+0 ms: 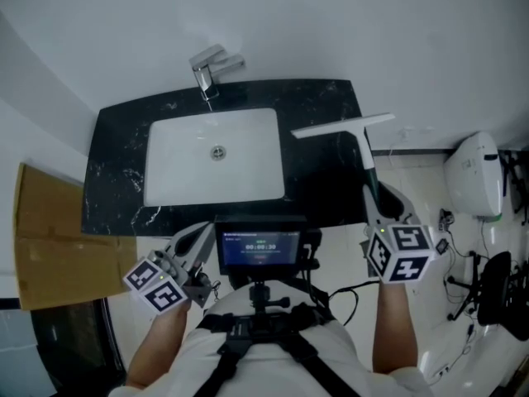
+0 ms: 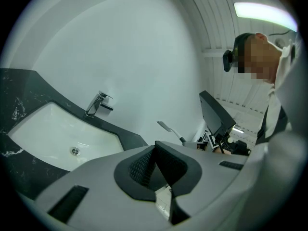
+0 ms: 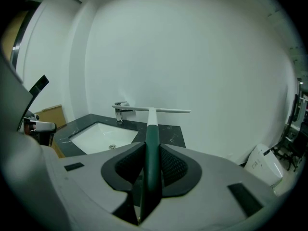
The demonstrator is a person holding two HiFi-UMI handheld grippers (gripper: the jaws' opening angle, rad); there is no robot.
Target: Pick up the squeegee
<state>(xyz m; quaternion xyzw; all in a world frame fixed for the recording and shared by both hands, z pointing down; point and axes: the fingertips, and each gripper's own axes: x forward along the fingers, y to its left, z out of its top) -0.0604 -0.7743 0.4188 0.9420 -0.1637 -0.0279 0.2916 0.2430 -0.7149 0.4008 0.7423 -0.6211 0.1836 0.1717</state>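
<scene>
Between right gripper (image 3: 149, 150) fingers (image 3: 176, 170): squeegee (image 3: 152, 129) handle

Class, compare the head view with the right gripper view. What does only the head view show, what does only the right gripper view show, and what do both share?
Only the head view shows the person's forearms, the chest straps and the marker cube on the right gripper. Only the right gripper view shows its pads pressed on the squeegee's dark green handle. Both show the squeegee held above the black counter, the white sink and the faucet.
</scene>
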